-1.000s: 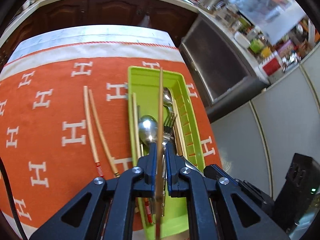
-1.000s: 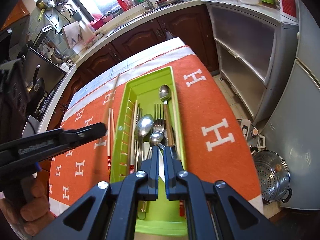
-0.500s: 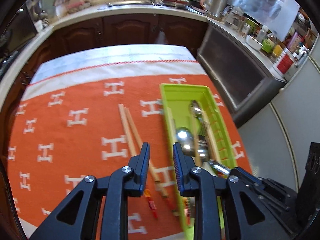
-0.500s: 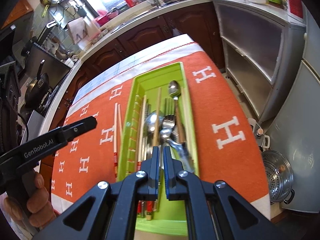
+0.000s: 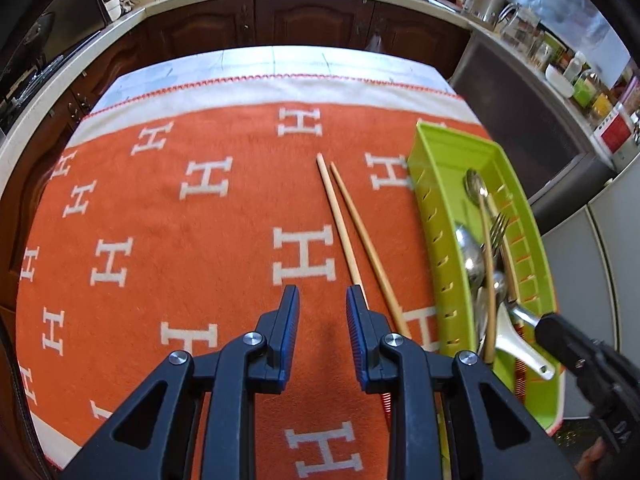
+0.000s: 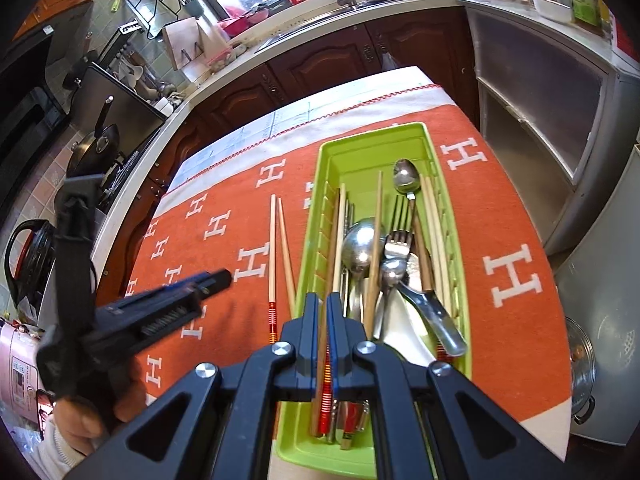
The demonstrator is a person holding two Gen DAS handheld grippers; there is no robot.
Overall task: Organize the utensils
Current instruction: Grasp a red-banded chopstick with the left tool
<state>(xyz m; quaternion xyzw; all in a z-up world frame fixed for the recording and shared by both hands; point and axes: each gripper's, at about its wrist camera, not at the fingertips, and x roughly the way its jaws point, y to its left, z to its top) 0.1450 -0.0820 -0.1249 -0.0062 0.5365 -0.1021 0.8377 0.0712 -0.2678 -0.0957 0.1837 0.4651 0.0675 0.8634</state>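
A green utensil tray (image 5: pixel 456 148) (image 6: pixel 372 136) lies on the orange cloth, holding spoons (image 6: pixel 360 244), a fork (image 6: pixel 400 224) and several chopsticks (image 6: pixel 376 240). Two wooden chopsticks (image 5: pixel 352 236) (image 6: pixel 276 248) lie side by side on the cloth just left of the tray. My left gripper (image 5: pixel 322 300) is open and empty, low over the cloth just left of those two chopsticks' near ends. My right gripper (image 6: pixel 322 304) is shut and empty, hovering over the tray's near left part. The left gripper also shows in the right wrist view (image 6: pixel 216 278).
The orange cloth with white H marks (image 5: pixel 200 220) covers the table. Dark wooden cabinets (image 5: pixel 304 20) and a counter stand behind. A grey cabinet (image 6: pixel 540 92) and a steel pot (image 6: pixel 584 376) on the floor are to the right.
My left gripper let go of a chopstick into the tray, opened, and swung left to the two chopsticks on the cloth. The right gripper stayed shut and shifted slightly left over the tray.
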